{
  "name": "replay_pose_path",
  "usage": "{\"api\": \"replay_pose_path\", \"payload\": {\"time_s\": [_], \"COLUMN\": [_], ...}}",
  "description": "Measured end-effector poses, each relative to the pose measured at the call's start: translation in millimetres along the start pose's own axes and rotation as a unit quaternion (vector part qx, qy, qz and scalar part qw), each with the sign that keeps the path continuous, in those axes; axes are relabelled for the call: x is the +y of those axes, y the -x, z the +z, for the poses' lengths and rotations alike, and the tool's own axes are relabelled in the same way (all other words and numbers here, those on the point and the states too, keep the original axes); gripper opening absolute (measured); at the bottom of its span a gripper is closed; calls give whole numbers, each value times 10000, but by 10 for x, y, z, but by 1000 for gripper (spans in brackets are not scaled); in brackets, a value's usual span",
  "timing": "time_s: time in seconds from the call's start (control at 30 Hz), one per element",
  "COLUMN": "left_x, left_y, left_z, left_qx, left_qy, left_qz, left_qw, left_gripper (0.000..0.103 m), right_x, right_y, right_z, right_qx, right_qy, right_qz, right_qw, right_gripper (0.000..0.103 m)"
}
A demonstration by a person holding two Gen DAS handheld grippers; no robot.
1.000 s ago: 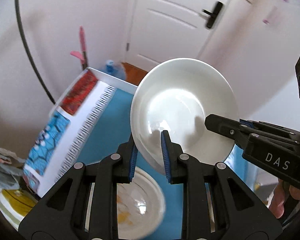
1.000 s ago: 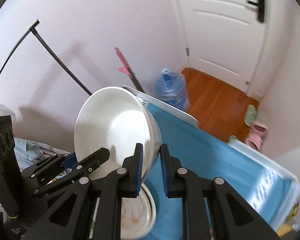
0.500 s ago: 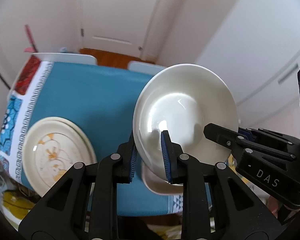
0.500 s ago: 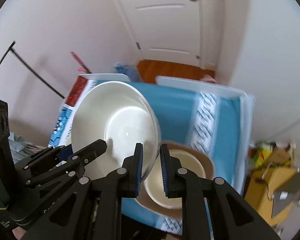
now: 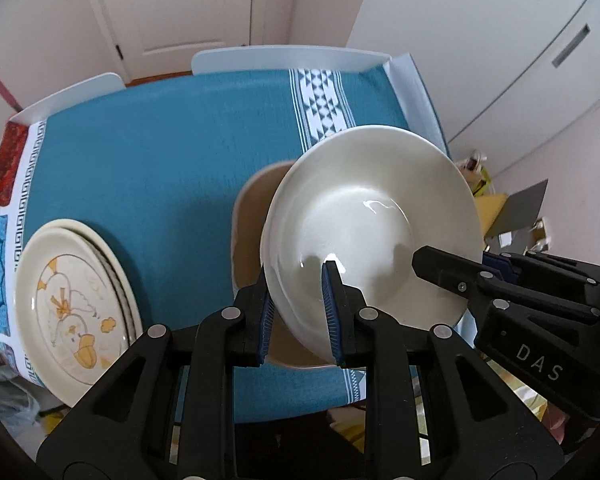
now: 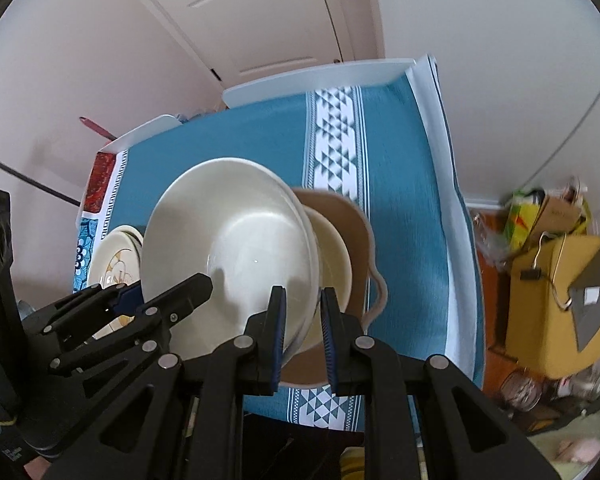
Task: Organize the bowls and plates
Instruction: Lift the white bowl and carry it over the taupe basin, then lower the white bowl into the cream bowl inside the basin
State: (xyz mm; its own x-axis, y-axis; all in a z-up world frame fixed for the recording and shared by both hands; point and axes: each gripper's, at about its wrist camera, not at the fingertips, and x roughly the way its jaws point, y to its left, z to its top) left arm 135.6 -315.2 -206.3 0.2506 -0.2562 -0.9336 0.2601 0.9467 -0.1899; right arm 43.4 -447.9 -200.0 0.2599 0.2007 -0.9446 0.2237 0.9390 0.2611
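Observation:
Both grippers hold one large white bowl [image 5: 370, 228] by its rim, above the table. My left gripper [image 5: 298, 304] is shut on the near left rim. My right gripper [image 6: 303, 324] is shut on the near right rim of the same bowl [image 6: 236, 248]. Below the bowl a brown dish [image 6: 354, 220] holds a cream bowl [image 6: 332, 252]; in the left wrist view only the brown dish's edge [image 5: 252, 220] shows. A stack of plates with a duck picture [image 5: 72, 304] lies on the table's left, also in the right wrist view [image 6: 114, 262].
The table carries a teal patterned cloth [image 5: 160, 152] and ends close in front. White chair backs [image 5: 284, 56] stand at the far side. A yellow box and clutter [image 6: 548, 280] lie on the floor to the right. A door [image 6: 260, 12] is behind.
Both grippers have swung with the white bowl from facing the wall and door down toward the table. The bowl now hangs over the brown dish and cream bowl.

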Motion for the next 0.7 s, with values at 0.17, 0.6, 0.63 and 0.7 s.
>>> {"api": "replay_pose_path", "payload": {"time_s": [0.17,0.6,0.63,0.7], "left_x": [-24,-94,-92,-90], "left_y": [-99,-289,-290,-304], "left_z": [8,46,45,47], "left_qx": [128,305,308,297], "left_qy": [-107,-344,-355,-391], "left_qz": [66,403,430,463], "left_qw": [9998,9981,9980,9977], "left_gripper": [20,20,20,20], "right_x": [-63,-71,-64,-50], "right_y": [-114,-188,-189,-200], "right_z": [-20,-25,-26,-28], "right_qx": [47,124,127,150], "right_qy": [-67,65,72,105], "right_qz": [-43,-232,-240,-258], "right_qw": [10000,9996,9996,9995], "right_gripper": [16,16,16,16]}}
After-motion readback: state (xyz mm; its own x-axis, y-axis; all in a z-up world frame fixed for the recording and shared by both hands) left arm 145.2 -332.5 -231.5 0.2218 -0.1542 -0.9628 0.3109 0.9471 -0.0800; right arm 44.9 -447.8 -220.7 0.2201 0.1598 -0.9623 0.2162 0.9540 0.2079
